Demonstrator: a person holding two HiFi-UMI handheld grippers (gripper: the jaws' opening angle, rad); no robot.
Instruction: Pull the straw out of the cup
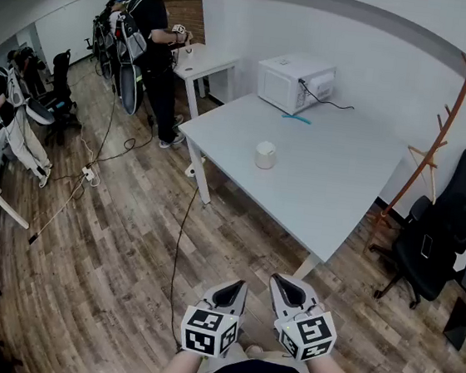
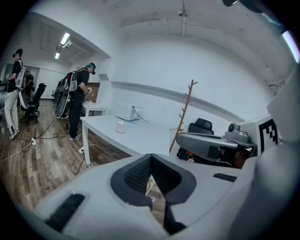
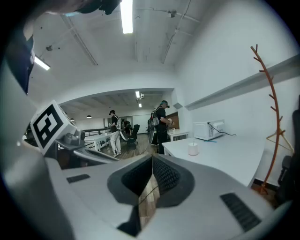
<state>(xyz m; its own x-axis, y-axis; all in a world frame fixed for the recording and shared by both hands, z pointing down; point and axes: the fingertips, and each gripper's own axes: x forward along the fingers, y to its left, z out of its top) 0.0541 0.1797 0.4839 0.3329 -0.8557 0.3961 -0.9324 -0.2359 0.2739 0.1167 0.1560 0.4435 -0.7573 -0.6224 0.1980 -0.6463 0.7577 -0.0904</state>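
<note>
left gripper (image 1: 236, 289): jaws sitting closed tip to tip, nothing between them; being carried low at the person's waist and pointing a bit down; I'm reading this as a ready carry, with the approach not begun
right gripper (image 1: 282, 284): same; jaws pressing together, empty; riding just beside the left gripper, tips aiming toward the table (image 1: 333, 185)
cup (image 1: 265, 154): standing upright on the table, well ahead of both sets of fingertips and roughly on the line running out between them; bare tabletop all round it, so either gripper is probably getting a clean path in
straw (image 3: 193, 141): showing only as a thin line rising from the cup in the right gripper view; sitting in the cup, task not started; likely needing one gripper steadying the cup while the other is pinching the straw
hard to see: straw is too small to make out in the head view; its lean I cannot tell
unclear item: blue strip (image 1: 297, 118) lying beyond the cup from the fingers, in front of the microwave (image 1: 295, 82); cannot tell what it is
hidden: the person's hands are sitting under the marker cubes
</note>
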